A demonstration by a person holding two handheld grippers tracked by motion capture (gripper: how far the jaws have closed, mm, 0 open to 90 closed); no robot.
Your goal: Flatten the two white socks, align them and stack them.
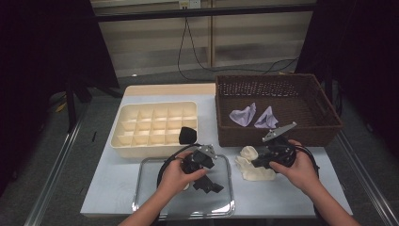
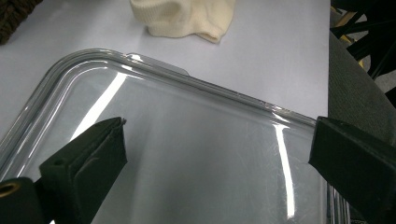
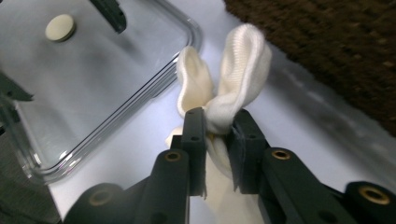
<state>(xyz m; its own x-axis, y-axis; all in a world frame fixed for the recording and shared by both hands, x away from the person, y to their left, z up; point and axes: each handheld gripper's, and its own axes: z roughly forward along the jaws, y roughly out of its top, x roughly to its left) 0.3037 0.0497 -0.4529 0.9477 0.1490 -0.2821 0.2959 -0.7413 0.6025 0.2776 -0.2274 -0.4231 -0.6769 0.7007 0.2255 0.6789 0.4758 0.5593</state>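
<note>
My right gripper point(image 3: 217, 123) is pinching the cream sock point(image 3: 233, 79) on the counter; left gripper point(image 2: 217, 149) is spread over the clear tray point(image 2: 196, 84). Wicker basket point(image 1: 282, 129) is holding two lilac socks point(image 1: 243, 115); the right gripper view is revealing a small disc point(image 3: 60, 27) in the tray.

No readable text, labels, brands or numbers anywhere: nothing printed on the basket point(image 1: 277, 108), the divided box point(image 1: 155, 126), the clear tray point(image 1: 183, 207), the cream socks point(image 3: 224, 93) or either gripper body.
</note>
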